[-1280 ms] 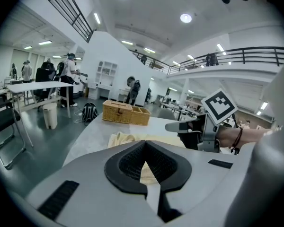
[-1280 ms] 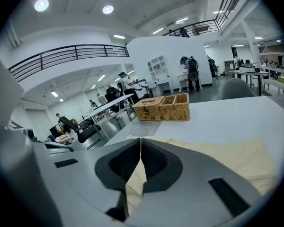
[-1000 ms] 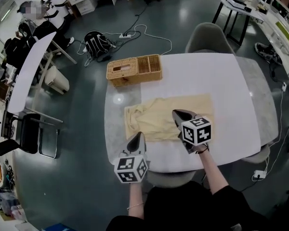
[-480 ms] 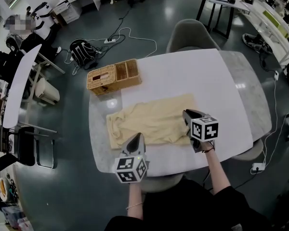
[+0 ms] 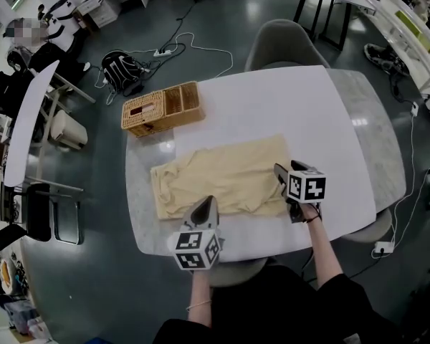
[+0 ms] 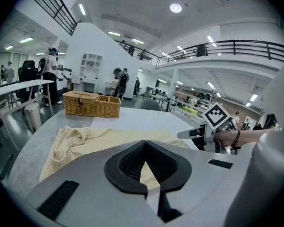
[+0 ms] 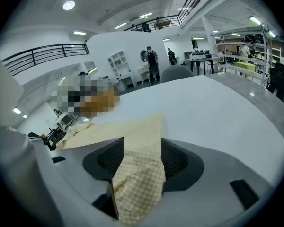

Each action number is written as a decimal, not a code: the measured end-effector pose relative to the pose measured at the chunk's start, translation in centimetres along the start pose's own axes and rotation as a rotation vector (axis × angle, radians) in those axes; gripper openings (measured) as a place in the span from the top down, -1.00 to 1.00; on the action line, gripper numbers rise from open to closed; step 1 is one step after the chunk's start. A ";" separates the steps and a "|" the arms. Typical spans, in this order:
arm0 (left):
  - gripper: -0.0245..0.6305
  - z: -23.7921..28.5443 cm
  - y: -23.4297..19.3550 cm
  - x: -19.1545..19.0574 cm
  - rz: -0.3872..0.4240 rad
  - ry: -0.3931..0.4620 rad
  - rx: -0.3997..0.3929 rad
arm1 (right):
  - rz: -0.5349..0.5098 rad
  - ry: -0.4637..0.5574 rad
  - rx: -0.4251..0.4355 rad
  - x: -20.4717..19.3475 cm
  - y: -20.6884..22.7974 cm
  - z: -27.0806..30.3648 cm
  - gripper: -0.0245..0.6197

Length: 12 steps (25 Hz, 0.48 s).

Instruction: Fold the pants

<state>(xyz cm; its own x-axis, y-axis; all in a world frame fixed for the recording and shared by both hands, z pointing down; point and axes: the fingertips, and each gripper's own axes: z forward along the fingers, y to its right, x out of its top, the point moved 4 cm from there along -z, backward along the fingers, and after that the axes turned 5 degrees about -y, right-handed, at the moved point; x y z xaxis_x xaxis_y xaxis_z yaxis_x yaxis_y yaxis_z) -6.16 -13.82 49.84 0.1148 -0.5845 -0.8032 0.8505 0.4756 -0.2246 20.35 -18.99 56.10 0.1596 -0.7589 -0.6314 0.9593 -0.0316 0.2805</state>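
Right gripper [image 5: 280,170] jaws just opened wide (pants [image 5: 222,178] between).

One pair of pants [image 5: 222,178], one basket [image 5: 163,107], one counter [image 5: 272,106], one chair [image 5: 283,45], and two grippers: a left gripper [image 5: 204,210] and a right gripper [image 5: 282,178].

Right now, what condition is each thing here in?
pants: spread flat on the table, left end bunched.
wicker basket: upright, apart from the pants.
left gripper: jaws closed at the tips over the pants' edge; grip unclear.
right gripper: jaws just opened, pants' corner lying loose between them.
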 end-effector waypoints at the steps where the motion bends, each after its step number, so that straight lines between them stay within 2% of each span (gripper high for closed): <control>1: 0.90 0.1 0.0 -0.1 -0.001 -0.004 0.002 | 0.009 -0.007 -0.002 -0.1 0.3 0.3 0.28; 12: 0.90 0.9 0.2 -0.9 -0.018 -0.033 0.027 | 0.088 -0.099 -0.013 -1.3 1.9 3.1 0.26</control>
<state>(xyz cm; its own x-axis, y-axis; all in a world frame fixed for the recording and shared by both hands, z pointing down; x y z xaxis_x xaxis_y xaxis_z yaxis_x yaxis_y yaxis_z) -5.68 -13.77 51.05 0.1159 -0.6147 -0.7802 0.8661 0.4471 -0.2236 21.20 -20.09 59.74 0.2200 -0.8191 -0.5298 0.9457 0.0458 0.3218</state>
